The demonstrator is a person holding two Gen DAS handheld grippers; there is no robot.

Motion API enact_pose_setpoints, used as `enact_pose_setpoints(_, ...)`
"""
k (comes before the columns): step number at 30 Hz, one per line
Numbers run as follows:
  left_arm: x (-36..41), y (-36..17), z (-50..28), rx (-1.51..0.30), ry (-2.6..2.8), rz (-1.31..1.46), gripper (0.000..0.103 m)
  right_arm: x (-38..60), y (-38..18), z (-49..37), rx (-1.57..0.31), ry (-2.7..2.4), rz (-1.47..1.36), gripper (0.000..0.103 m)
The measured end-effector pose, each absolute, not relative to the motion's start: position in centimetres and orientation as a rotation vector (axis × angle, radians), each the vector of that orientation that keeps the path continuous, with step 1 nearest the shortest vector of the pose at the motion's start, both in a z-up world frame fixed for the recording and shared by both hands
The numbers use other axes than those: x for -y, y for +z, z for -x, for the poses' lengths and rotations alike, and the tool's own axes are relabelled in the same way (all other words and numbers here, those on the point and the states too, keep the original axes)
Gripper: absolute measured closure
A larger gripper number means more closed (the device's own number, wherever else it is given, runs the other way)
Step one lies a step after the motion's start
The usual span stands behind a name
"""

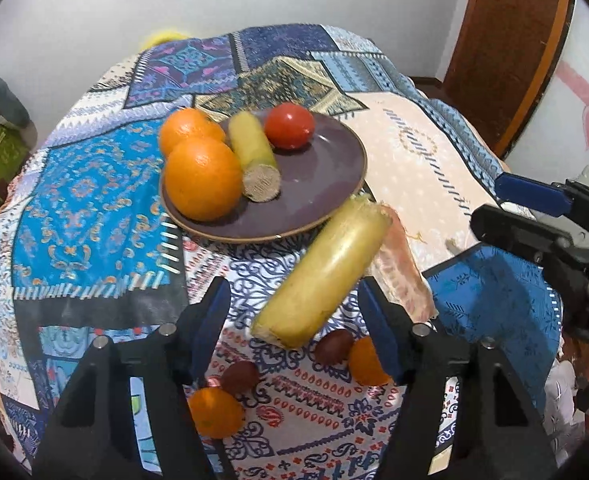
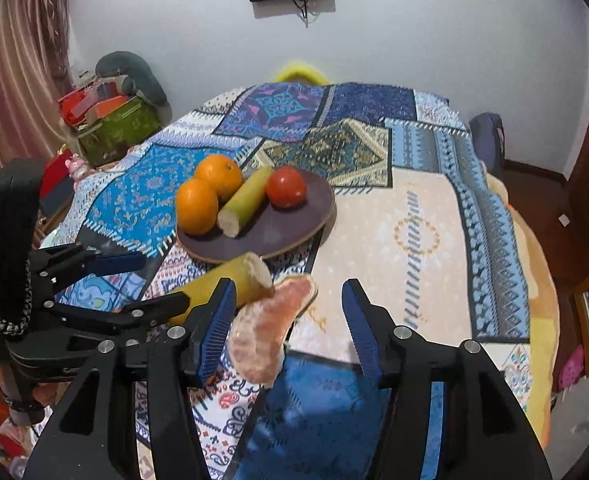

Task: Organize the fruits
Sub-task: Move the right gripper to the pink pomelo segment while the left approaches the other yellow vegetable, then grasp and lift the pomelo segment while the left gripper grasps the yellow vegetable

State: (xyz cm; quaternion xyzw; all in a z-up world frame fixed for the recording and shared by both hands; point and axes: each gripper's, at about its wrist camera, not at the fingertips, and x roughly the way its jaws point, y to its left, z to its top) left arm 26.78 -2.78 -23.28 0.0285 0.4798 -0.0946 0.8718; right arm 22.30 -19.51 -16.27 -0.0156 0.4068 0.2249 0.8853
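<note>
A purple plate [image 1: 326,184] [image 2: 290,232] holds two oranges [image 1: 202,178] [image 2: 196,206], a yellow-green cane piece [image 1: 252,152] [image 2: 246,202] and a tomato [image 1: 289,125] [image 2: 286,186]. A second cane piece [image 1: 326,266] [image 2: 230,280] lies on the cloth just in front of the plate, between my left gripper's open fingers. A pink pomelo segment [image 1: 400,272] [image 2: 270,332] lies beside it, between my right gripper's open fingers. My left gripper [image 1: 294,308] [image 2: 134,280] and my right gripper [image 2: 288,322] [image 1: 494,200] are both open and empty.
Two small oranges [image 1: 216,412] [image 1: 368,362] and two dark round fruits [image 1: 240,376] [image 1: 334,346] lie on the patterned cloth [image 1: 94,200] under the left gripper. A green box [image 2: 114,128] with clutter stands off the table's left. A door [image 1: 506,52] is at the right.
</note>
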Motion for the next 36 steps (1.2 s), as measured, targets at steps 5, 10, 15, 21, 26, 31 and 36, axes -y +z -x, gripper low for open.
enact_pose_setpoints(5, 3.7, -24.4, -27.9, -1.033, -0.229, -0.067, 0.041, 19.3, -17.6, -22.1, -0.875, 0.475, 0.029, 0.051)
enact_pose_setpoints(10, 4.4, -25.8, -29.4, -1.078, -0.256, -0.056, 0.043, 19.7, -18.6, -22.5, -0.895, 0.476, 0.017, 0.051)
enact_pose_setpoints(15, 4.7, -26.0, -29.5, -1.061, -0.288, -0.08, 0.044, 20.3, -19.7, -22.9, -0.919, 0.468, 0.019, 0.051)
enact_pose_setpoints(21, 4.9, -25.9, -28.8, -1.023, -0.285, -0.12, 0.048, 20.6, -20.8, -23.5, -0.963, 0.465, 0.009, 0.051)
enact_pose_setpoints(26, 4.6, -24.7, -27.9, -0.98, -0.271, -0.137, 0.059, 19.9, -20.9, -23.5, -0.972, 0.485, 0.005, 0.051)
enact_pose_setpoints(31, 2.1, -23.8, -27.7, -0.962, -0.253, -0.051, 0.061, 18.4, -21.3, -23.9, -0.992, 0.505, 0.017, 0.051)
enact_pose_setpoints(36, 0.7, -23.0, -27.0, -0.927, -0.246, -0.03, 0.062, 16.2, -22.3, -24.4, -1.028, 0.549, 0.049, 0.052)
